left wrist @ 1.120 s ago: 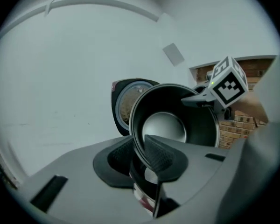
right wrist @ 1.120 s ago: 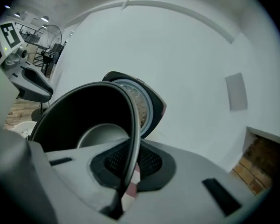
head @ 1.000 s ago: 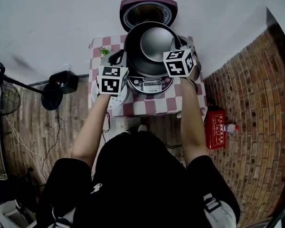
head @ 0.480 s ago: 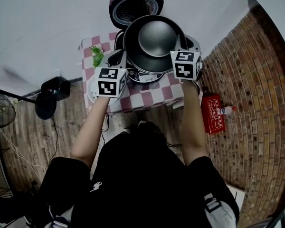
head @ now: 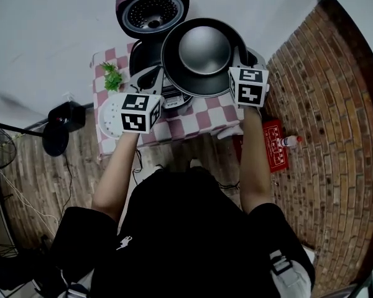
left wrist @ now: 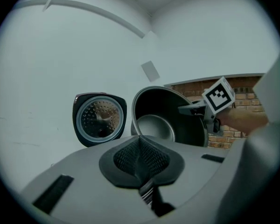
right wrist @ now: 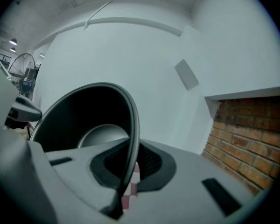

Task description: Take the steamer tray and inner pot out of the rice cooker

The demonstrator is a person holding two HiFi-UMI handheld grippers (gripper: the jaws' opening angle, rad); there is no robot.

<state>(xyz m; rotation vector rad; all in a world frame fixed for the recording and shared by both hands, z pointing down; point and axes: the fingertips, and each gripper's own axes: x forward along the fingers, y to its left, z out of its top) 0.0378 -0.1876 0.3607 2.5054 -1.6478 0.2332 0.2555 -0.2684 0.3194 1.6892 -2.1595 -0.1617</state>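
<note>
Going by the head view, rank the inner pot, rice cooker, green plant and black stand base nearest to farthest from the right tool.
1. inner pot: rim clamped in the right tool.
2. rice cooker: on the table, left of the pot.
3. green plant: table's left edge.
4. black stand base: off the table, far left.

The upright purple cooker lid (head: 150,11) blocks the back of the red-checkered table (head: 196,121), the white perforated steamer tray (head: 110,118) its left; front-right lies bare.

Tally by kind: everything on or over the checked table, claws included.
Mauve-lidded black rice cooker: 1
Dark round metal inner pot: 1
White perforated steamer tray: 1
Small green plant: 1
Left claw and right claw: 2
Total: 6
</note>
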